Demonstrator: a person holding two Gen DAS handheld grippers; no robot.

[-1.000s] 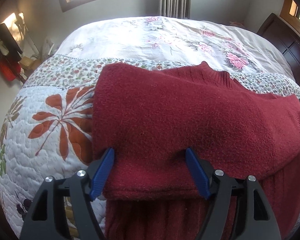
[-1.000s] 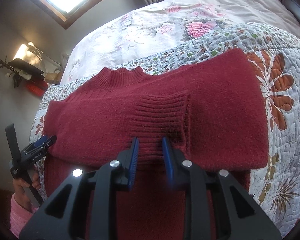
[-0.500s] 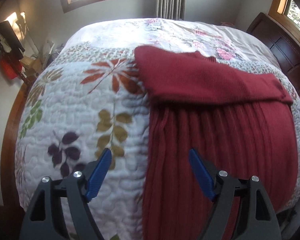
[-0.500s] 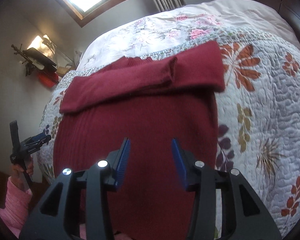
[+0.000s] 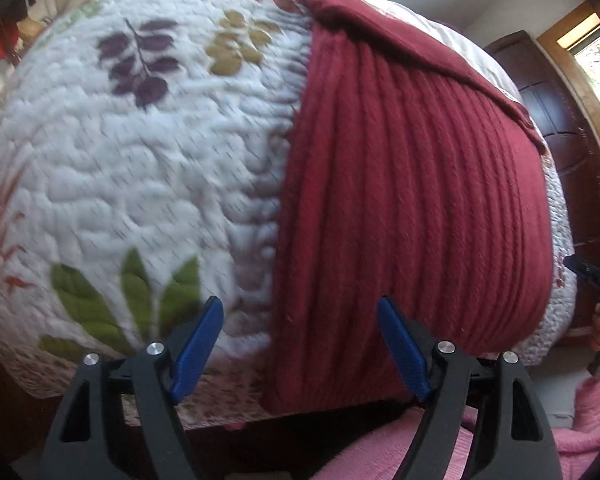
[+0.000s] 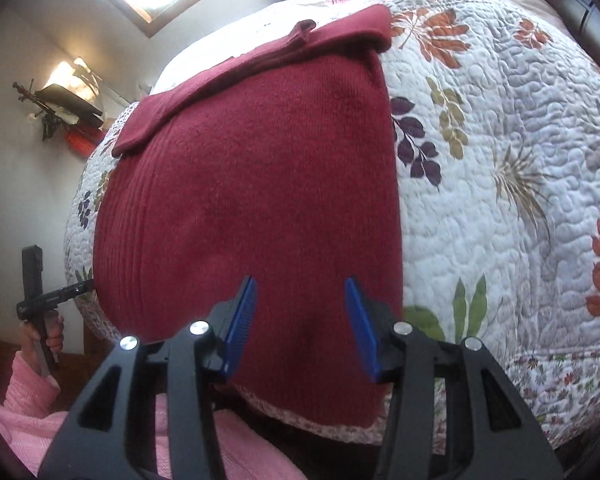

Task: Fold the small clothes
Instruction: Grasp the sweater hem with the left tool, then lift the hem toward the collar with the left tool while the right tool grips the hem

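The sweater point(image 5: 412, 184) lies flat on the bed point(image 5: 112, 152), sleeves folded across its top. I hold my left hand-held gripper point(image 5: 300, 344) and right hand-held gripper point(image 6: 300, 320) spread and empty at the hem, positioned to lift it.

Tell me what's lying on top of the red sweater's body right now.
At the far end of the red sweater, its sleeves lie folded across the body. Both grippers, left and right, are open, holding nothing. What is beneath the folded sleeves is covered.
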